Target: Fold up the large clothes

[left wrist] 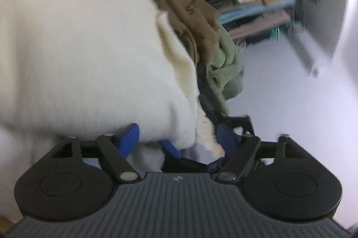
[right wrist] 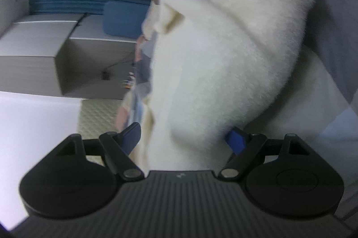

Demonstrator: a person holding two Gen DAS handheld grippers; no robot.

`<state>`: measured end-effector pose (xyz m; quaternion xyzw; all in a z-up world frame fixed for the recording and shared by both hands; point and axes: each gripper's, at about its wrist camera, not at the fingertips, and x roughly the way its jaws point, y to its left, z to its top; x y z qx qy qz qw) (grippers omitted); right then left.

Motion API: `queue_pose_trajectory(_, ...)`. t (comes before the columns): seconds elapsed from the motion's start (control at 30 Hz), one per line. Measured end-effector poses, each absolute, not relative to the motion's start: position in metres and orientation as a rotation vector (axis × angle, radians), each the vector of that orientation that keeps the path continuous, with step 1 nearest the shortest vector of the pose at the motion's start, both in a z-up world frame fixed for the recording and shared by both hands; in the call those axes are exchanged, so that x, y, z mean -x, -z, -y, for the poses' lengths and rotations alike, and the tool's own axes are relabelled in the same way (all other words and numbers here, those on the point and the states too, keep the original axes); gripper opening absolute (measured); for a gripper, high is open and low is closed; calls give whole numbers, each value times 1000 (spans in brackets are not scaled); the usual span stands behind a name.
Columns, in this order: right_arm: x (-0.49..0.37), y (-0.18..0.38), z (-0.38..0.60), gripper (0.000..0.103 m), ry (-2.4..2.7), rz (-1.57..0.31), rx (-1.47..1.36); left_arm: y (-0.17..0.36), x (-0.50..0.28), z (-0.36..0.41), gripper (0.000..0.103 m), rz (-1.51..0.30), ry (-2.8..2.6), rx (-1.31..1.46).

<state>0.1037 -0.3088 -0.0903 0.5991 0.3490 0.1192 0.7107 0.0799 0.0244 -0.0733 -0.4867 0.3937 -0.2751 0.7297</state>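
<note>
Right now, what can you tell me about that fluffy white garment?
The white garment is a cream, fuzzy, ribbed knit, bunched in soft folds. Its bulk fills the left view and lies between both grippers' spread blue fingers. A brown cloth and a green one lie against its edge. Both views are blurred.

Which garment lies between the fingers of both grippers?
The cream fuzzy knit, bulging between each pair of blue fingers; the brown garment and green one lie beyond.
</note>
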Motion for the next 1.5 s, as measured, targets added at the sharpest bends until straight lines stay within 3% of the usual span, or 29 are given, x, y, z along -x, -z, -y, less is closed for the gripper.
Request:
queue_pose_trajectory(0.23, -107, 86, 309, 85, -292, -729, -1362, 116, -91, -40, 81, -942, 550, 1398)
queue_pose_trajectory(0.53, -107, 93, 310, 85, -267, -732, -1392, 127, -94, -20, 88, -1071, 455, 1238)
queue_pose_trajectory(0.9, -107, 97, 317, 85, -303, -665, -1467, 146, -79, -79, 87, -859, 86, 1524)
queue_pose_trajectory(1.23, -100, 109, 317, 84, -153, -750, -1410, 122, -68, -109, 86, -707, -100, 1510)
queue_pose_trajectory(1.5, -95, 115, 326, 83, -12, -739, -1359, 118, -72, -120, 81, -730, -113, 1462)
